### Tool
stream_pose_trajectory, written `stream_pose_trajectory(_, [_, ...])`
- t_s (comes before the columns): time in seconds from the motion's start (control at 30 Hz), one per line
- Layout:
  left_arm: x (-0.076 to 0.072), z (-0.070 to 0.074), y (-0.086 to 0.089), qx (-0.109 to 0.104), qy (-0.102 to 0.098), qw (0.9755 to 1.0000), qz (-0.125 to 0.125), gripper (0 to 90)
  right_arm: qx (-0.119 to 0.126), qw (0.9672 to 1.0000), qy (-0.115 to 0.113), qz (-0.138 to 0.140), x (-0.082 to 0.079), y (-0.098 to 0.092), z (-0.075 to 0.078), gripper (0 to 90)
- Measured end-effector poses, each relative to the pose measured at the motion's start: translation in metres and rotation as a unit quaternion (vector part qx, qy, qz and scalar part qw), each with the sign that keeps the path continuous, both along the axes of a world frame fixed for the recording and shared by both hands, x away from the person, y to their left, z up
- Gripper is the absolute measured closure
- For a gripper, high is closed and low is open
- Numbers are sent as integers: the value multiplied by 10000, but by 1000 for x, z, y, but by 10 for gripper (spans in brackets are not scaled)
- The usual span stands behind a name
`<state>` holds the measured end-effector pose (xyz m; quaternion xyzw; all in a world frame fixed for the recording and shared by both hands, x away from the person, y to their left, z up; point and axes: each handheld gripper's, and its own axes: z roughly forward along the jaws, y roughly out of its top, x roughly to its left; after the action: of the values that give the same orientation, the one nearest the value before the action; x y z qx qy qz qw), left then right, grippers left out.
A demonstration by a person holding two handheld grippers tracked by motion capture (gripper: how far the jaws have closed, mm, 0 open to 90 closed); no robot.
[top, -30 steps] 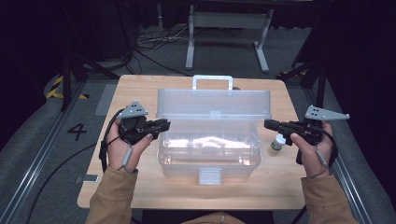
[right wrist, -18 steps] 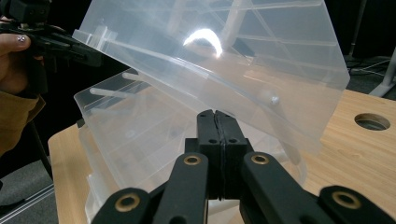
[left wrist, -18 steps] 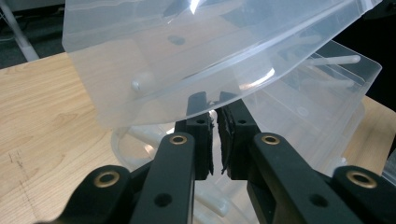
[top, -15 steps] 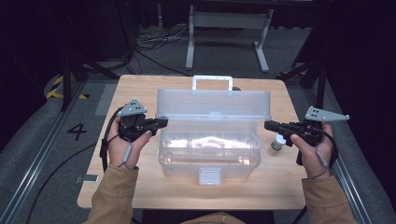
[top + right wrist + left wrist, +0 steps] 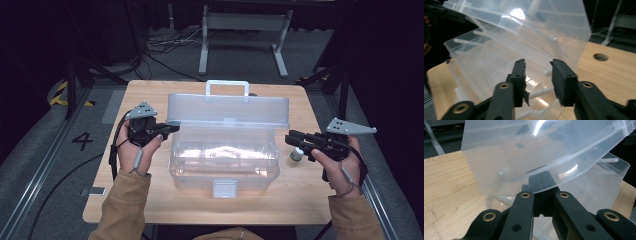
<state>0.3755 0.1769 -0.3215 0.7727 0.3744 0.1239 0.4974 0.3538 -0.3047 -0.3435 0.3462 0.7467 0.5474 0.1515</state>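
A: Okay, quick one, how far along is this looking?

B: Judging near to far: the latch [image 5: 224, 189] at the front is hanging undone, and the clear box [image 5: 225, 165] is sitting mid-table [image 5: 150, 200] with its lid [image 5: 227, 107] standing raised at the back. So the opening is looking done. The inside is looking bare, so I'm guessing that filling it and closing it up is what's remaining.

A: Fingers?

B: The left gripper [image 5: 172, 129] is resting at the lid's left end with its fingers pressed together. In the left gripper view the tips are sitting tucked under the lid's rim. I'm not seeing plastic pinched between them, so I'm reading it as propping the lid, not gripping it. The right gripper [image 5: 290, 137] is hovering just off the box's right side, apart from it. Its fingers have just been opening and are now standing spread with nothing between them.

A: Counts, going?

B: I'm counting one latch, one box, one lid and two grippers. One small bottle [image 5: 296, 155] is standing on the table just beside the right gripper's fingers. Farther back, one carry handle [image 5: 227, 84] is sticking up behind the lid. I'm also seeing one round hole [image 5: 600, 57] in the table in the right gripper view.
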Motion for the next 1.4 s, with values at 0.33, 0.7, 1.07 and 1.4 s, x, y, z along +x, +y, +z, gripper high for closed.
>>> stream_pose_trajectory(0.33, [7,4,0,-29,-117,9999,35,892,-111,9989,-119,-449,-1,-4,-6,610])
stream_pose_trajectory(0.7, [15,8,0,0,-222,9998,4,891,-572,9929,-402,-958,6,3,-7,452])
stream_pose_trajectory(1.07, [21,11,0,-31,-239,9997,-34,888,-501,9861,-816,-1359,17,28,9,425])
stream_pose_trajectory(1.4, [23,12,0,-47,-257,9996,-44,886,-393,9839,-1138,-1323,28,43,15,547])
